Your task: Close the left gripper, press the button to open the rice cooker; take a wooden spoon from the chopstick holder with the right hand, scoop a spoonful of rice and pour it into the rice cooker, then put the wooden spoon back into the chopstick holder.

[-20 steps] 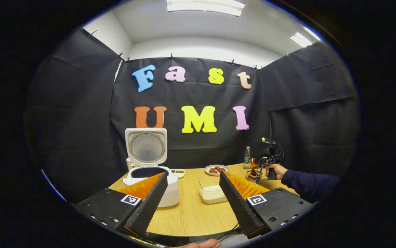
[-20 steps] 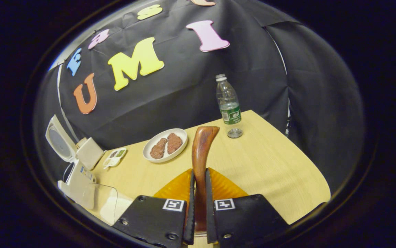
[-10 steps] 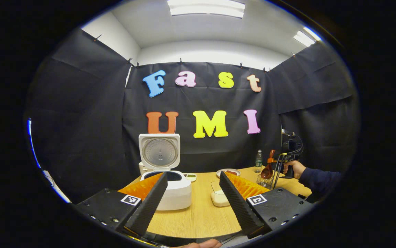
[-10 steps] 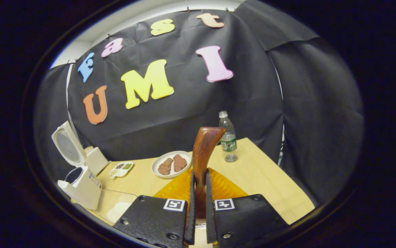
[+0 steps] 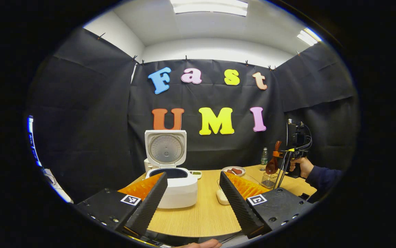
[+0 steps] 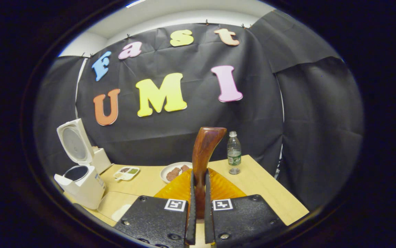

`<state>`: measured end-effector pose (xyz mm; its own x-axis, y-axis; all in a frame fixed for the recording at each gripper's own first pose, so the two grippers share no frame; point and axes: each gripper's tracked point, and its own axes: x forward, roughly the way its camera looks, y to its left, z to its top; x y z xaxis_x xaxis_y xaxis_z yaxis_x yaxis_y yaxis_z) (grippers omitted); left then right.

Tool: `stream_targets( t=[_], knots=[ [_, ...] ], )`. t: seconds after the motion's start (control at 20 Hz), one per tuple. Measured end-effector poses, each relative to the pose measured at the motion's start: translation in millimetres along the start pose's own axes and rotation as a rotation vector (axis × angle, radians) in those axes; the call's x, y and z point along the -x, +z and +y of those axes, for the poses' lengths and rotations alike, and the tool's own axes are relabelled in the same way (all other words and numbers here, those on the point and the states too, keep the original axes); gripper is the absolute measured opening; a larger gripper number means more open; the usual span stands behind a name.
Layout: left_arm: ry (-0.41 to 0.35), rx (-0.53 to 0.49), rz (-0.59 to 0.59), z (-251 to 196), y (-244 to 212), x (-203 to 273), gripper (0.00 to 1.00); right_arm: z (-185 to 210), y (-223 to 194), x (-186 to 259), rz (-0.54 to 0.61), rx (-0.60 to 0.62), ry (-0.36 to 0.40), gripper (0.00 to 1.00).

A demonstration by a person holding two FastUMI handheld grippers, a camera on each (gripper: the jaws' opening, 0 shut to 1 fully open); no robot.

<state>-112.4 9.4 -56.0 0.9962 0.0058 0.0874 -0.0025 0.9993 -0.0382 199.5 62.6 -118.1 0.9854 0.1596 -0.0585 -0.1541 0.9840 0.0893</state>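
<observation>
The white rice cooker [image 5: 177,191] stands on the left of the wooden table [image 5: 204,217], its lid [image 5: 165,148] up and the dark pot showing. My left gripper [image 5: 193,175] is open and well back from it, with nothing between its fingers. My right gripper [image 6: 199,172] is shut on the handle of the brown wooden spoon [image 6: 204,148], which points upward. In the left gripper view the spoon [image 5: 273,164] hangs bowl down just above the wire chopstick holder [image 5: 269,179], held by the far gripper [image 5: 285,158] in a hand [image 5: 299,167]. A clear rice container [image 6: 115,206] lies beside the cooker [image 6: 80,186].
A plate of brown food [image 6: 175,171], a small sauce dish [image 6: 126,173] and a water bottle [image 6: 234,153] stand along the table's back edge. Bare tabletop [image 6: 270,193] lies to the right of the spoon. Black cloth walls close the booth behind.
My right gripper has risen with the spoon, lifting it out of the chopstick holder. My left gripper has drawn back from the cooker, so the cooker looks smaller and farther.
</observation>
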Motion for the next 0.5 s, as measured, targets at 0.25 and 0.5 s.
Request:
stream_targets(
  t=[0.25,0.5],
  knots=[
    [-0.012,-0.007,0.017,2.5,-6.2,5.7,0.96,64.6,8.5,20.8,-0.065,0.053,0.078,0.15],
    [-0.01,-0.006,0.009,7.8,-8.9,9.4,0.96,137.1,-13.3,33.0,-0.091,0.17,0.195,0.15]
  ],
)
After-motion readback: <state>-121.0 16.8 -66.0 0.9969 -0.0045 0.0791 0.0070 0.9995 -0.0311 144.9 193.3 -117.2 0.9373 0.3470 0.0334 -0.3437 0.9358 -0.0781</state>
